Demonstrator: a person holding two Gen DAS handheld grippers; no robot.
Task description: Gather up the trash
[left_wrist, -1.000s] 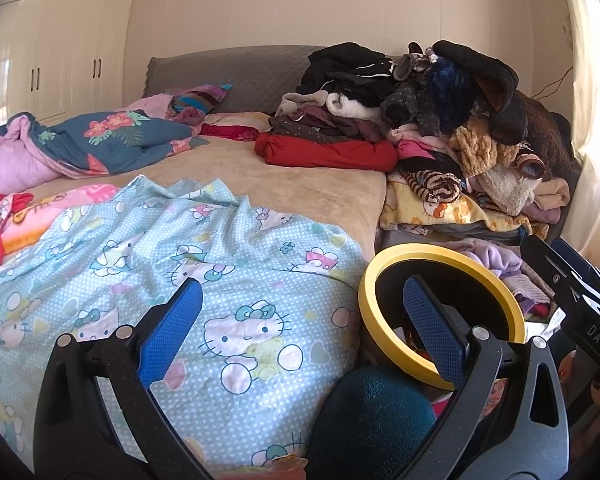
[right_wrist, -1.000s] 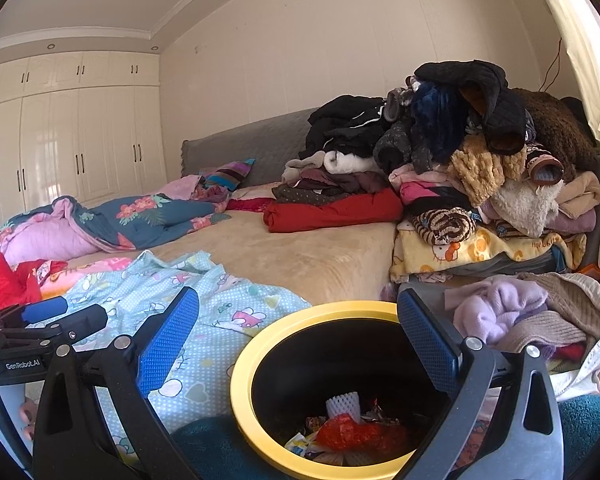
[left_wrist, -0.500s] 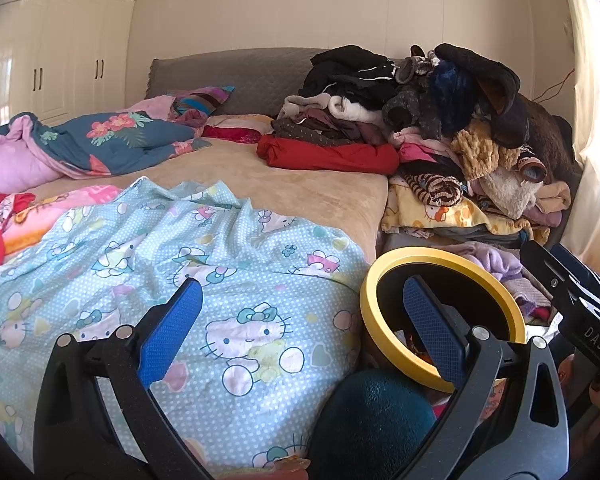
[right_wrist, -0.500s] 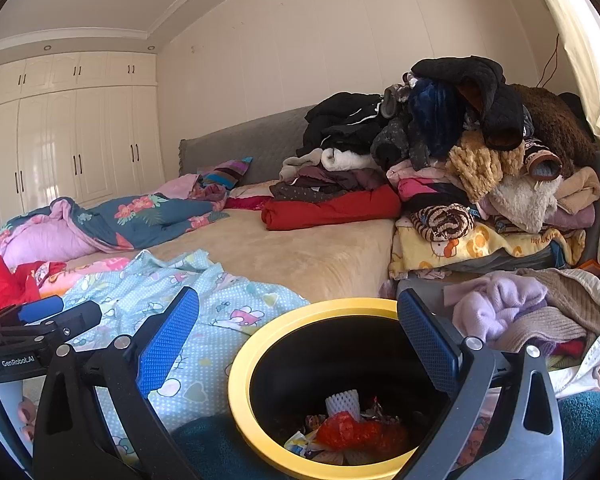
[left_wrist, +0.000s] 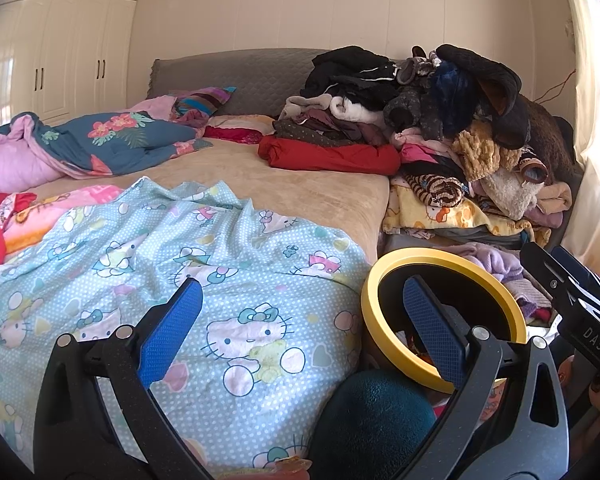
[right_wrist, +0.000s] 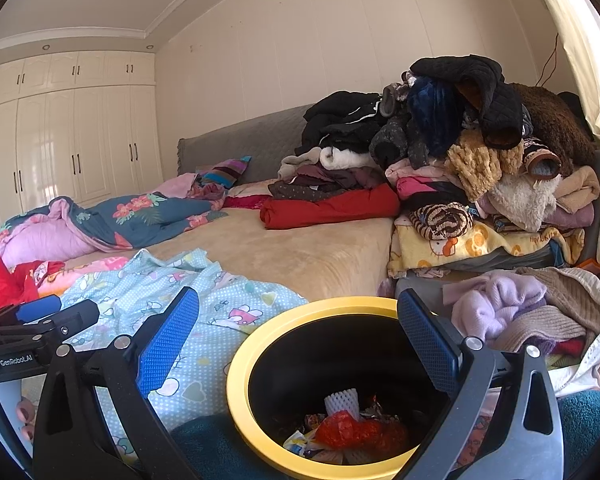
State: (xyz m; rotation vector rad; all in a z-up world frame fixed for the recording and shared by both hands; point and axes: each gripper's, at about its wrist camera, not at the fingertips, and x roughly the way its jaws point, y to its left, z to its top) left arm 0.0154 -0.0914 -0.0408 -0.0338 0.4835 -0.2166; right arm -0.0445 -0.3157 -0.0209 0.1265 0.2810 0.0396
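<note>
- Trash bin [right_wrist: 236, 392]: upright beside the bed [right_wrist: 300, 256], yellow rim up, long axis vertical; wrappers [right_wrist: 356, 432] lie inside.
- Right claw [right_wrist: 298, 344]: spread wide, empty, over the bin.
- Left claw [left_wrist: 300, 332]: spread wide, empty, over the bed's edge.

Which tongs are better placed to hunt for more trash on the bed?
Left, probably. The left tongs are open and empty over the blue cartoon sheet; the right tongs hang open above the yellow-rimmed bin.
</note>
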